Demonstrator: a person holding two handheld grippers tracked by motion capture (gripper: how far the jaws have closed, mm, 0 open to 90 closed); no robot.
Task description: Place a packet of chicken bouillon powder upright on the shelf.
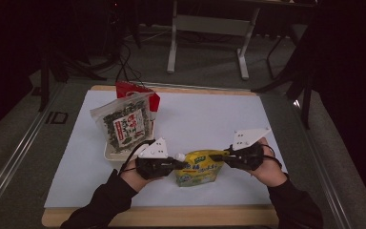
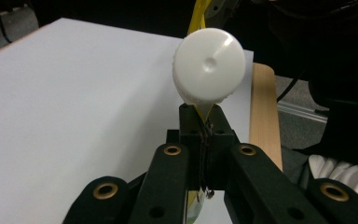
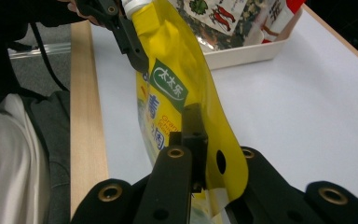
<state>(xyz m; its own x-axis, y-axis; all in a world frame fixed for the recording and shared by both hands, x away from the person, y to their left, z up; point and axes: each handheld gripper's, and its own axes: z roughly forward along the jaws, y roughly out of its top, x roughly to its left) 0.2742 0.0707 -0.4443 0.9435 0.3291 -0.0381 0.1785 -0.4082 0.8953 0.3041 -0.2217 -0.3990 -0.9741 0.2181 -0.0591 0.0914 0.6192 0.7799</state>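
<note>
A yellow pouch (image 1: 196,168) hangs between the two grippers over the near middle of the white sheet (image 1: 209,119) that covers the table (image 1: 171,215). The left gripper (image 1: 181,163) is clenched on the pouch's edge just under its white cap (image 1: 179,156); in the left gripper view the jaws meet on a thin yellow strip, with the cap (image 2: 209,65) rising right above them. The right gripper (image 1: 225,153) pinches the pouch's opposite top corner; in the right gripper view its jaws are closed on the yellow film beside a punched hole (image 3: 221,162), and the left gripper (image 3: 133,46) shows farther off, clamped by the spout. Behind the left hand (image 1: 136,177), a white tray (image 1: 108,153) holds a seaweed bag (image 1: 122,124) leaning upright with a red packet (image 1: 138,93) behind it, well apart from the pouch.
</note>
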